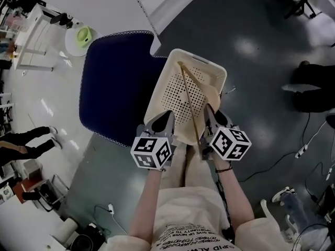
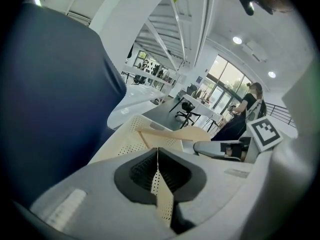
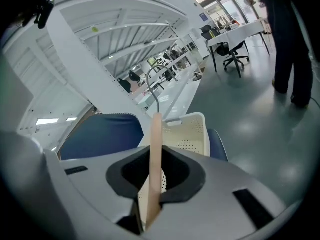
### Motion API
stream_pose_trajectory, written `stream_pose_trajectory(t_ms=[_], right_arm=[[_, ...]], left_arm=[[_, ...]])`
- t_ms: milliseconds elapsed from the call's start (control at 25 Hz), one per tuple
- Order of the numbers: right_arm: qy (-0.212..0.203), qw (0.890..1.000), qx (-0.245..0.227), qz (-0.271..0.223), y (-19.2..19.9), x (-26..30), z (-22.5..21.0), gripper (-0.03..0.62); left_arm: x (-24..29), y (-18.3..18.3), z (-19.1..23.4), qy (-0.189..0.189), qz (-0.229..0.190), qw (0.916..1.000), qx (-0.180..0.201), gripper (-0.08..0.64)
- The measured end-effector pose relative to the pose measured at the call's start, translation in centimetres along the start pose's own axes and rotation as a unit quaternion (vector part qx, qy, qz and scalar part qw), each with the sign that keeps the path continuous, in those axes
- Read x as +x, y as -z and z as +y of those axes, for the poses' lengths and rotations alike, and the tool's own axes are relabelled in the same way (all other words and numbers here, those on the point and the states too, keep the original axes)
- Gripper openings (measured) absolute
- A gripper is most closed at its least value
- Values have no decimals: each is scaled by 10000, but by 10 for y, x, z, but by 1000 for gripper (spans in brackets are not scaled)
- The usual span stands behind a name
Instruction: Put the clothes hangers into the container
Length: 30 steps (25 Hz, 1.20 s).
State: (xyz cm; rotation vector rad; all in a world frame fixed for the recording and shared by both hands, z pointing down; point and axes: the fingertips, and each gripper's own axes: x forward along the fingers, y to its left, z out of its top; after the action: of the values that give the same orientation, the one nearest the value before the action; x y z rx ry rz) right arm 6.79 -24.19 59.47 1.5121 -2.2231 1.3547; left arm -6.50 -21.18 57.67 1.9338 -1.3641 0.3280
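The floor [image 1: 261,77] is grey and shiny. A dark blue pad [image 1: 115,82] with a white edge lies on it.

The cream container [image 1: 162,88] has lots of little holes. It is right in front of the person, with its left side over the edge of the blue pad. A wooden clothes hanger [image 1: 191,103] is inside it. The hanger's long side points away from the person. Its far end is near the far side of the container, and its near end comes back to the person's right hand. Its small metal hook [image 1: 227,91] sticks out over the right rim.

The left hand-held gripper [image 1: 166,118] is at the near left of the container. Its jaws are closed tight on the thin wall with the holes. The right hand-held gripper [image 1: 212,116] is at the near right. Its jaws are closed on the near end of the hanger, and a bit of the container wall is pinched in there too. The hanger lies between the two grippers, closer to the right one.

Cables [image 1: 309,140] lie on the floor to the right. A white shelf [image 1: 31,35] stands far off to the left. Someone's legs [image 1: 26,140] show at the left edge.
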Motion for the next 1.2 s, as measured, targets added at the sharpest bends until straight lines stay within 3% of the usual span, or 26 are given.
stream_pose_trajectory(t_ms=[160, 400, 1000, 1200], right_arm=[[109, 9994, 310, -114, 8, 8, -8, 54], [87, 9990, 417, -152, 15, 23, -14, 54], [244, 9992, 306, 112, 41, 41, -19, 54], [340, 9987, 37, 366, 45, 46, -17, 61]], left_arm=[[9, 8, 4, 77, 150, 9998, -43, 23], [28, 18, 5, 204, 242, 9995, -92, 23], [42, 36, 11, 290, 409, 9986, -179, 23], [39, 38, 11, 294, 439, 9985, -172, 23]])
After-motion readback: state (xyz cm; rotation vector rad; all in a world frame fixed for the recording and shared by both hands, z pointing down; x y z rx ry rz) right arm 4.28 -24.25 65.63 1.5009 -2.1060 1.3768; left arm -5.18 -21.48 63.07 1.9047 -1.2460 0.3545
